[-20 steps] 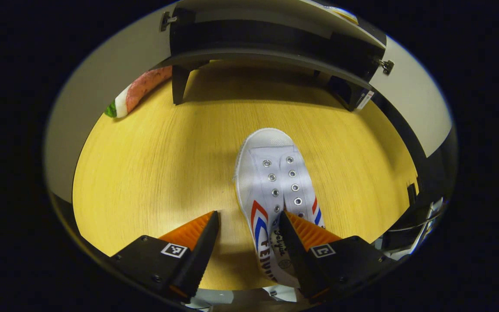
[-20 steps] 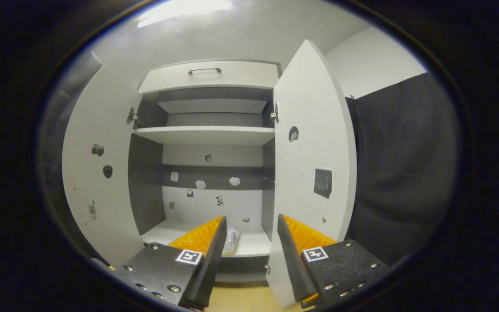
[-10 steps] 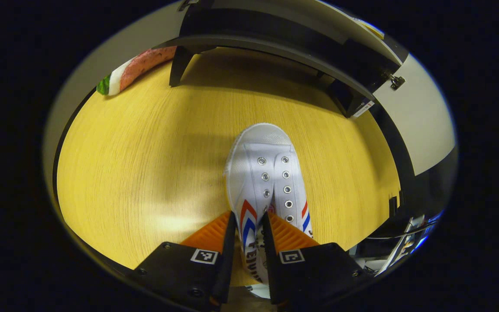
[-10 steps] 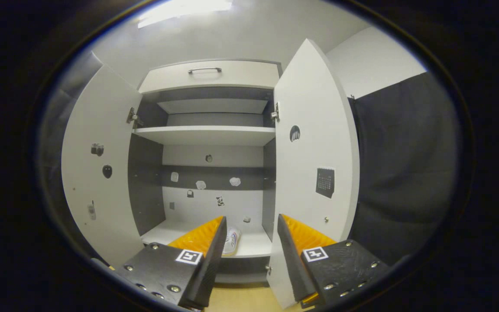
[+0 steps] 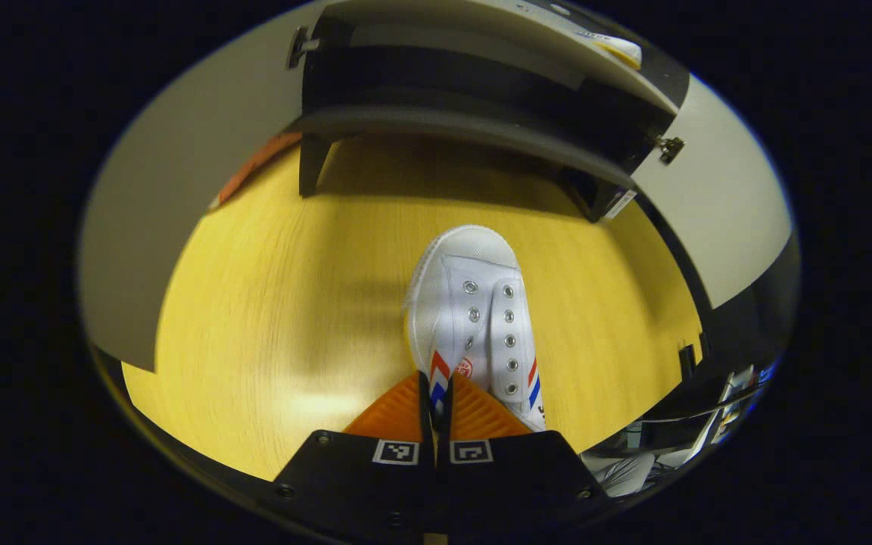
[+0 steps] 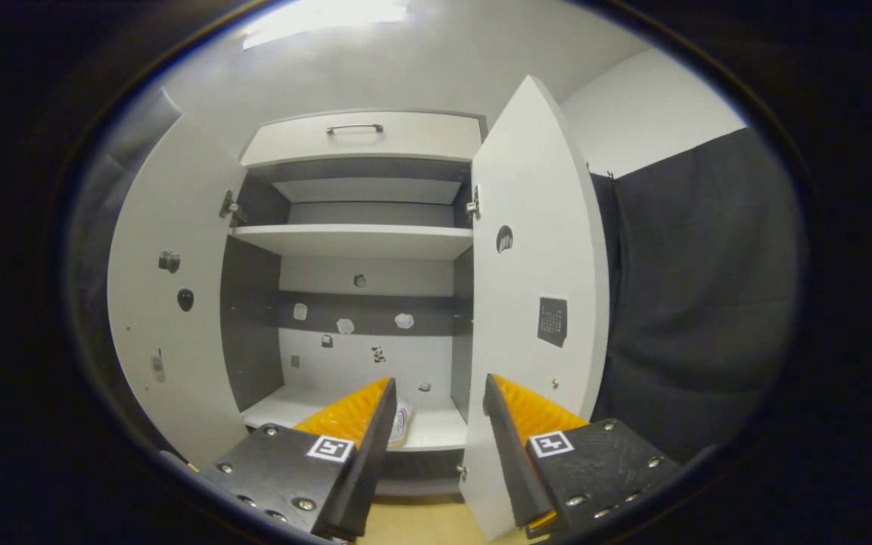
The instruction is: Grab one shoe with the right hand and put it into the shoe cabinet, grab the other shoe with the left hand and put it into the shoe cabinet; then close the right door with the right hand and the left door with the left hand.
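A white canvas shoe [image 5: 474, 310] with red and blue stripes lies on the yellow wooden floor [image 5: 269, 303], its toe toward the shoe cabinet's base [image 5: 466, 125]. My left gripper [image 5: 434, 387] is shut on the near left edge of the shoe's upper. In the right gripper view the cabinet stands with its left door [image 6: 171, 303] and right door [image 6: 534, 303] swung wide. The other shoe [image 6: 400, 420] rests on the bottom shelf [image 6: 436, 428], partly hidden behind one finger. My right gripper [image 6: 436, 393] hangs open in front of the cabinet, holding nothing.
A drawer with a metal handle [image 6: 355, 129] tops the cabinet, and a middle shelf [image 6: 360, 241] crosses it. A dark curtain [image 6: 693, 303] hangs right of the right door. The cabinet's dark legs [image 5: 311, 163] stand on the floor ahead of the held shoe.
My left gripper's fingers closed from wide apart onto the shoe's upper edge. The right gripper stayed open and drifted only slightly before the cabinet.
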Demonstrator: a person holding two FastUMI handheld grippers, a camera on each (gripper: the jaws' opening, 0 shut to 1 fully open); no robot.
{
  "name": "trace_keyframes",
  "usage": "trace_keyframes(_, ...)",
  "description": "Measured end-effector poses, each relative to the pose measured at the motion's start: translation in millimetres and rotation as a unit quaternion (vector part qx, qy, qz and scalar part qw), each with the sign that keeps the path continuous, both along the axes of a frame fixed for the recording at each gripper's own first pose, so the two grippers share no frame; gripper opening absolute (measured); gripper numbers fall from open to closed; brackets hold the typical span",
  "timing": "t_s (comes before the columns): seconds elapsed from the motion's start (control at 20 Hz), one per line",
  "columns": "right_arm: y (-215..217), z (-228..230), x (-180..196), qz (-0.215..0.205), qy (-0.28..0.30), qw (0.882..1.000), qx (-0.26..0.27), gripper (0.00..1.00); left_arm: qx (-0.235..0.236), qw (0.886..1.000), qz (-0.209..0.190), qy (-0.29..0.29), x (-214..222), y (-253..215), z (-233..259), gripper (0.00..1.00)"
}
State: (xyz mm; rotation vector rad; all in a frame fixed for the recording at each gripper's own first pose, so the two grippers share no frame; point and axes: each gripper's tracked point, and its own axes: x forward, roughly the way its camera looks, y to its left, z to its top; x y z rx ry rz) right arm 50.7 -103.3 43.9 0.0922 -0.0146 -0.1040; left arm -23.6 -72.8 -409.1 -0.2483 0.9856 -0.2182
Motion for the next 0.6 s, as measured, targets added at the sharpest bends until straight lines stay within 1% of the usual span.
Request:
trace_keyframes(0.1, -3, -2, -1, -0.004, 0.000, 1.000, 0.002, 0.69, -0.011, 0.999, -0.003, -0.033, 10, 6, 41, 0.01)
trace_keyframes(0.25, -4, -2, -2, -0.006, -0.003, 1.000, 0.010, 0.70, -0.010, 0.995, -0.007, -0.101, 29, 26, 110, 0.01)
trace_keyframes(0.3, -4, -3, -2, -0.006, -0.004, 1.000, 0.012, 0.70, -0.014, 0.992, -0.006, -0.123, 37, 32, 137, 0.03)
trace_keyframes(0.35, -5, -4, -2, -0.006, -0.005, 1.000, 0.014, 0.65, -0.018, 0.989, -0.004, -0.146, 50, 39, 164, 0.00)
trace_keyframes(0.4, -5, -4, -2, -0.006, -0.006, 1.000, 0.015, 0.70, -0.023, 0.985, -0.003, -0.168, 64, 44, 190, 0.01)
trace_keyframes(0.5, -6, -5, -2, -0.007, -0.007, 1.000, 0.018, 0.70, -0.033, 0.978, -0.001, -0.207, 88, 46, 237, 0.00)
trace_keyframes(0.6, -9, -6, -2, -0.009, -0.009, 1.000, 0.023, 0.70, -0.040, 0.970, -0.005, -0.239, 105, 44, 270, 0.01)
